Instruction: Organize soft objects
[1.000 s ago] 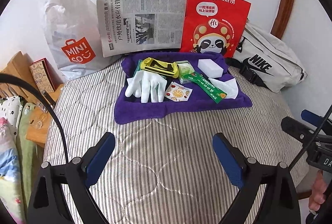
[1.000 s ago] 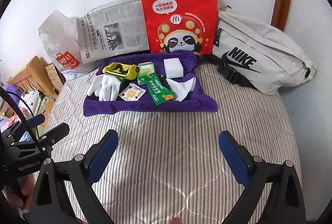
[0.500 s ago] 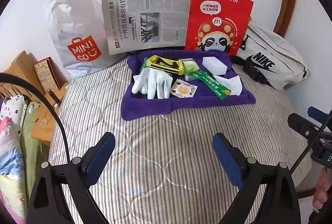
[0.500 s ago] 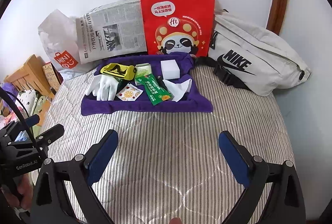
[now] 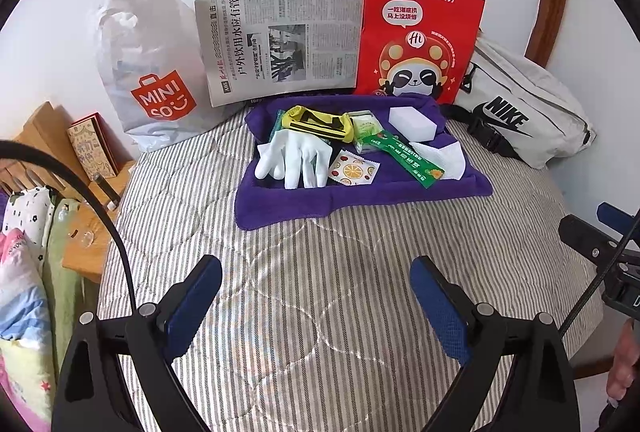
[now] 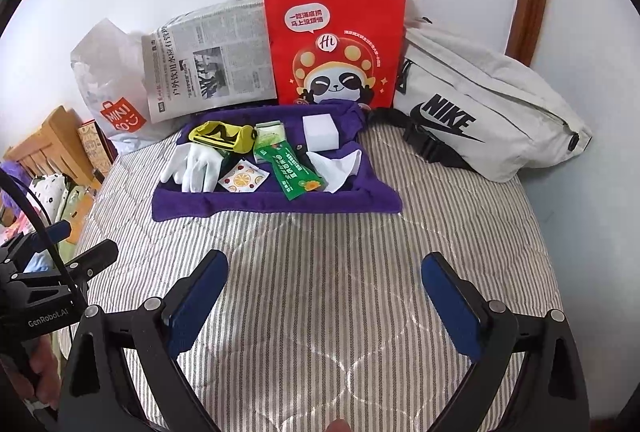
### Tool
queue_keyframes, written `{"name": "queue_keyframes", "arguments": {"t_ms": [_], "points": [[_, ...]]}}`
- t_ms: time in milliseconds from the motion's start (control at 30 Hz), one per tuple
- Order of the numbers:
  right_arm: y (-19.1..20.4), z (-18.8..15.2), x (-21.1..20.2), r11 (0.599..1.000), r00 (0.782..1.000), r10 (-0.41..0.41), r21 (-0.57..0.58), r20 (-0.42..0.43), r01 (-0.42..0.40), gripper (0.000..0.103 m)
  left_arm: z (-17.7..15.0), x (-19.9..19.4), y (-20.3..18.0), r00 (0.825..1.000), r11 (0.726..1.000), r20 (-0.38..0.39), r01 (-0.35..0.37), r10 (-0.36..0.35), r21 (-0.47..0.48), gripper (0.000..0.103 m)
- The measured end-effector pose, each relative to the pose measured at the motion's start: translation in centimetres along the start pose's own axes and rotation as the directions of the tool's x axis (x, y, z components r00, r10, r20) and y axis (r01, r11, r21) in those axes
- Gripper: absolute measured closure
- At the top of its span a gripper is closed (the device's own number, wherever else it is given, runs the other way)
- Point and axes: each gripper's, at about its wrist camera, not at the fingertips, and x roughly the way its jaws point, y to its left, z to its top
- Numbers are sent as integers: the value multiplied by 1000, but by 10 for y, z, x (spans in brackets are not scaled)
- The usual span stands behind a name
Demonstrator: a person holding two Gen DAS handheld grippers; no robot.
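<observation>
Both our grippers hover over the striped quilted bed (image 5: 320, 312), jaws spread wide and holding nothing.

Ahead of our left gripper (image 5: 316, 296) and right gripper (image 6: 324, 292), well apart from both, we see the purple towel (image 5: 360, 192) carrying a white fabric glove (image 5: 296, 156), a yellow-and-black pouch (image 5: 320, 122), a white foam block (image 5: 412, 122), a white tissue (image 5: 444, 156) and a long green sachet (image 5: 404, 158), in front of the red paper bag (image 5: 416, 32) standing at the wall.

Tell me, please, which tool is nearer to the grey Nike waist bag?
Right. The right tool hovers open over the striped quilt, on the grey Nike waist bag's side; the left tool hovers open farther left.
</observation>
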Motion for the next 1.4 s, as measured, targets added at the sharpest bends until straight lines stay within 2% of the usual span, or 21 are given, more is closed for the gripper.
{"name": "queue_keyframes", "arguments": {"t_ms": [1400], "points": [[0,-2,1,1000,1000,4,-2,-7,-4,6,-2,1,-4,1000,1000,-13,2,-2,12,8]]}}
